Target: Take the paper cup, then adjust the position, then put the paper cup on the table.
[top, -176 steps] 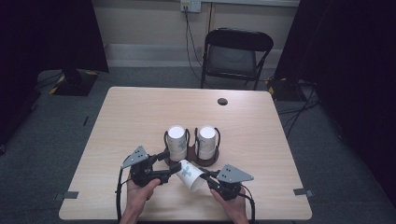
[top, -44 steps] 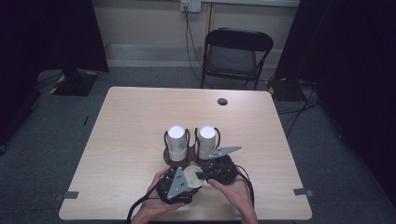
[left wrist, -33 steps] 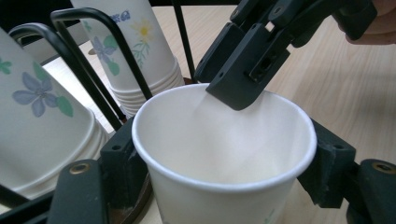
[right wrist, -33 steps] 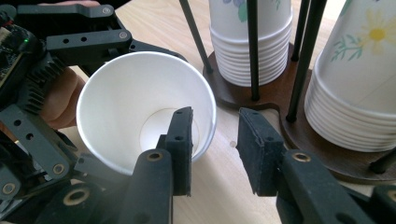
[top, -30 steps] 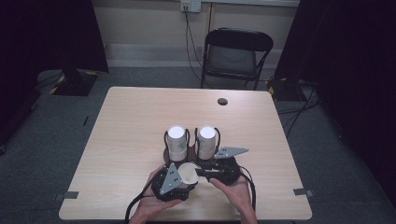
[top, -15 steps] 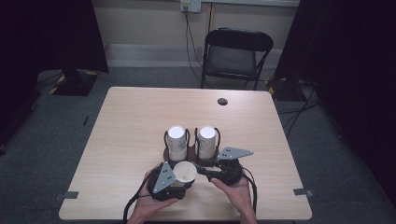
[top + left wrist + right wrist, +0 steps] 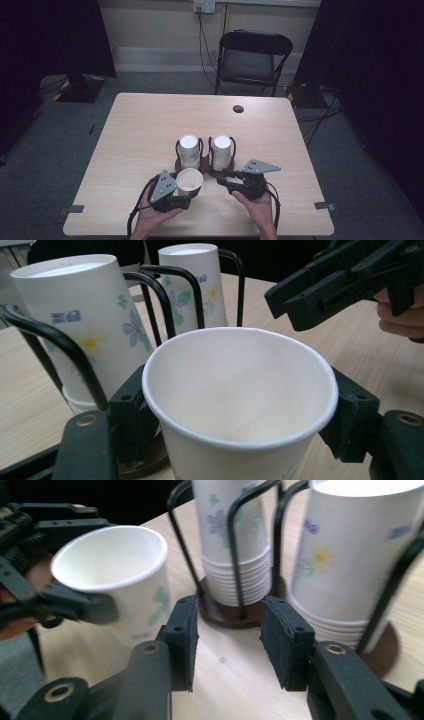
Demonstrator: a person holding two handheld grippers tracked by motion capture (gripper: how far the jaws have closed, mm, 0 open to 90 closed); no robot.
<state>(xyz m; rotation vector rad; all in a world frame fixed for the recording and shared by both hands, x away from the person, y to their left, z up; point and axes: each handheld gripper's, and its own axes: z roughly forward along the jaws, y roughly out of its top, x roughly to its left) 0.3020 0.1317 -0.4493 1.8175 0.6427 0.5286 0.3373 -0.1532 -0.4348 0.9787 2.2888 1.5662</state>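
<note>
A white paper cup [image 7: 189, 181] stands upright, mouth up, just in front of the cup racks. My left gripper [image 7: 187, 189] is shut on it. In the left gripper view the cup [image 7: 240, 400] sits between the two black pads [image 7: 131, 412]. My right gripper [image 7: 223, 178] hovers to the cup's right, pointing at the racks. Its jaws have just been opening and nothing is between them [image 7: 232, 640]. In the right gripper view the held cup [image 7: 112, 575] is off to the left, apart from the pads [image 7: 182, 637].
Two stacks of upturned flower-print cups [image 7: 189, 149] [image 7: 221, 148] stand in black wire racks on round brown bases [image 7: 227, 616] at mid-table. A small dark hole [image 7: 238, 108] lies near the table's far edge. A folding chair [image 7: 252, 60] stands beyond.
The cup has gone from lying between both grippers to upright in the left one, drifting slightly left. The right gripper has let go of it and drawn off to the right.
</note>
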